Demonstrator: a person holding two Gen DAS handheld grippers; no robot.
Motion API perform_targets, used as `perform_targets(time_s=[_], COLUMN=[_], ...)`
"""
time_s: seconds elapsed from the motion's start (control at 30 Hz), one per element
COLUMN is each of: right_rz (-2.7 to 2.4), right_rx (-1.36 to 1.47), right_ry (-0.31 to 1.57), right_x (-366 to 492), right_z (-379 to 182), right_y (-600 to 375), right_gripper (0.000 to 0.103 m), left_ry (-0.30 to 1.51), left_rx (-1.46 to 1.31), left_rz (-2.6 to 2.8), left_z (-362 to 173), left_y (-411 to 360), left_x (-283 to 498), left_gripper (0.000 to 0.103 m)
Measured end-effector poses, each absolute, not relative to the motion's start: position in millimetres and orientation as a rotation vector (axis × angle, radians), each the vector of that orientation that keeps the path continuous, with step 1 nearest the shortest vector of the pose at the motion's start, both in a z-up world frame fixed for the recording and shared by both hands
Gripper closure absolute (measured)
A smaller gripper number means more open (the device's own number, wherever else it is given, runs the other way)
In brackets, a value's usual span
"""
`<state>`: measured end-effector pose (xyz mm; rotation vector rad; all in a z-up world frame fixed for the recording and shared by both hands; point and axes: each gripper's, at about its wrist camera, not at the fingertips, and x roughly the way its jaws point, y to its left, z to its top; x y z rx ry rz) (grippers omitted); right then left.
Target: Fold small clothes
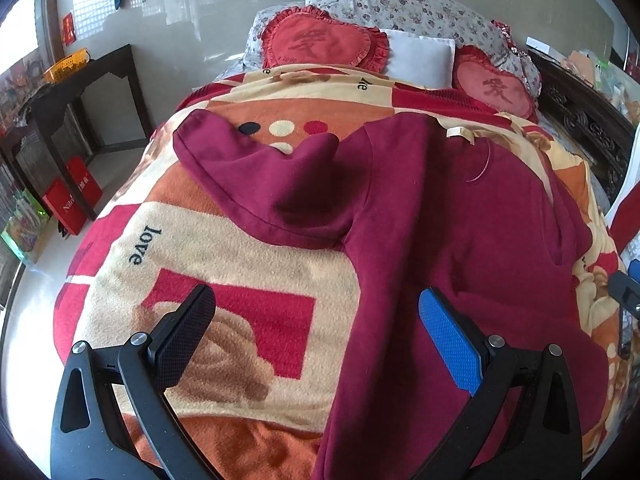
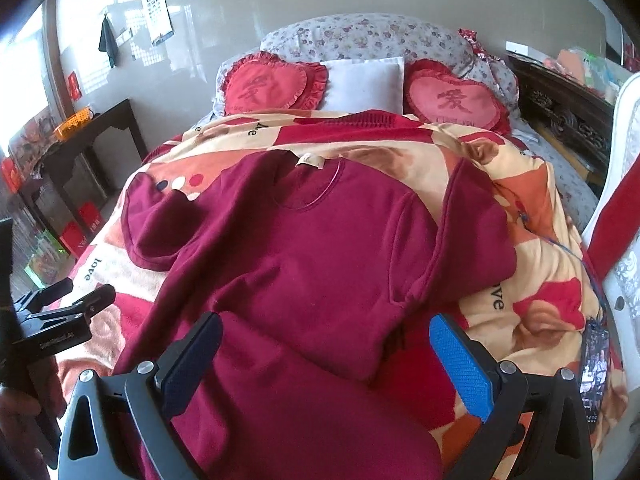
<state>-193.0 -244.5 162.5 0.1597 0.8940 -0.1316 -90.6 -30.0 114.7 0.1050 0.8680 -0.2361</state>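
A dark red long-sleeved top lies spread flat on the patterned blanket, neck label at the far end. Its left sleeve is bunched and bent out to the left; the right sleeve lies folded beside the body. My left gripper hovers open over the top's left hem edge, nothing between its fingers. My right gripper hangs open above the lower right part of the top, also empty. The left gripper's body shows at the right wrist view's left edge.
Two red heart cushions and a white pillow sit at the bed's head. A dark wooden side table with a yellow basket stands left of the bed; red bags on the floor. A carved wooden frame runs along the right.
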Motion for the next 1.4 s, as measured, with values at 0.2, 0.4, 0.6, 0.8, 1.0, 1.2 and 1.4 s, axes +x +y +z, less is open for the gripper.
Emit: perform_targets(time_s=[0.2, 0.4, 0.6, 0.8, 1.0, 1.2, 1.4], right_rz=[-0.158, -0.159, -0.170, -0.177, -0.193, -0.211, -0.223], right_rx=[0.171, 0.156, 0.155, 0.146, 0.153, 0.171, 0.204], right_ry=[0.901, 0.921, 0.933, 0.943, 0.942, 0.947, 0.949], right_x=[-180.8, -173.5, -170.1, -166.7, -157.7, -147.0, -143.5], right_z=[148.9, 139.0, 133.7, 129.3, 126.0, 117.5, 103.5], right_y=[-236.3, -230.6, -232.4, -233.2, -236.7, -237.5, -240.9], right_gripper=[0.000, 0.000, 0.000, 0.000, 0.000, 0.000, 0.000], left_ry=[0.871, 0.876, 0.879, 0.884, 0.883, 0.889, 0.902], left_rx=[0.100, 0.089, 0.093, 0.097, 0.088, 0.077, 0.095], left_rz=[-0.240, -0.237, -0.246, -0.258, -0.265, -0.276, -0.272], left_z=[114.5, 113.0, 108.3, 105.1, 106.9, 106.5, 100.0], left_y=[-29.7, -33.8, -41.1, -46.2, -47.7, -50.6, -53.4], left_x=[-89.4, -86.4, -86.4, -86.4, -83.5, -79.7, -76.2], left_gripper=[0.001, 0.001, 0.001, 0.001, 0.001, 0.001, 0.001])
